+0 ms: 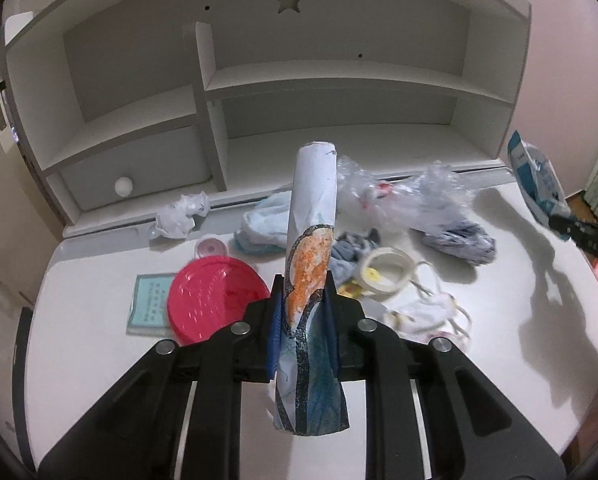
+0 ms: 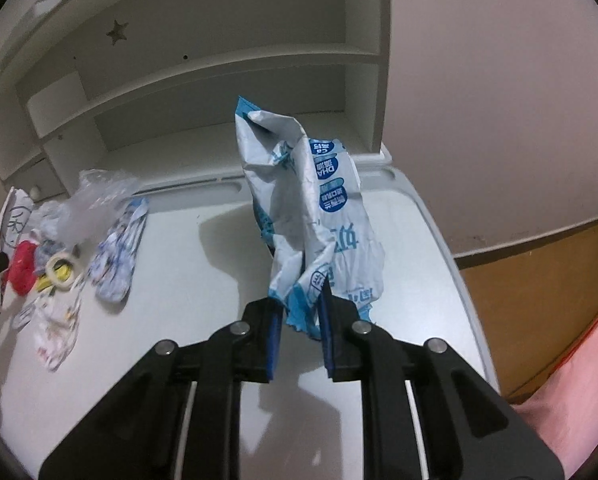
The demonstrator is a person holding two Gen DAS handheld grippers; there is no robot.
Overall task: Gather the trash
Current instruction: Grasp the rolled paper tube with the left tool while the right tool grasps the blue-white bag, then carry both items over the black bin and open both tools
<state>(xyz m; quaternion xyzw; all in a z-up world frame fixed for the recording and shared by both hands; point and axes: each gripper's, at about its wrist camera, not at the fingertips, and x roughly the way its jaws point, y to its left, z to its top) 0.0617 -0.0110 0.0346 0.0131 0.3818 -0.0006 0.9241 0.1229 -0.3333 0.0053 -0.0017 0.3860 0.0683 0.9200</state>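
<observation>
Rolled paper tube (image 1: pixel 311 240): white at the far end, an orange speckled patch outlined in dark grey at mid-length, teal-blue streaks at the near end.
Crumpled wrapper (image 2: pixel 315 216): white with light blue edges and blue label patches bearing white lettering.
Plate (image 1: pixel 215 296): bright pink-red.
Card (image 1: pixel 149 304): pale green.
Tape roll (image 1: pixel 387 274): cream.
Desk (image 1: pixel 99 360) and shelf unit (image 1: pixel 259 80): white.
Gripper pads (image 1: pixel 275 332): dark blue on black bodies.

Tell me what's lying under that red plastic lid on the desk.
The red lid overlaps a pale green printed card; the card's left part shows, with print too blurred to read. Its right side is covered by the lid, so anything else beneath cannot be seen. The left gripper also hides the lid's lower right edge.
</observation>
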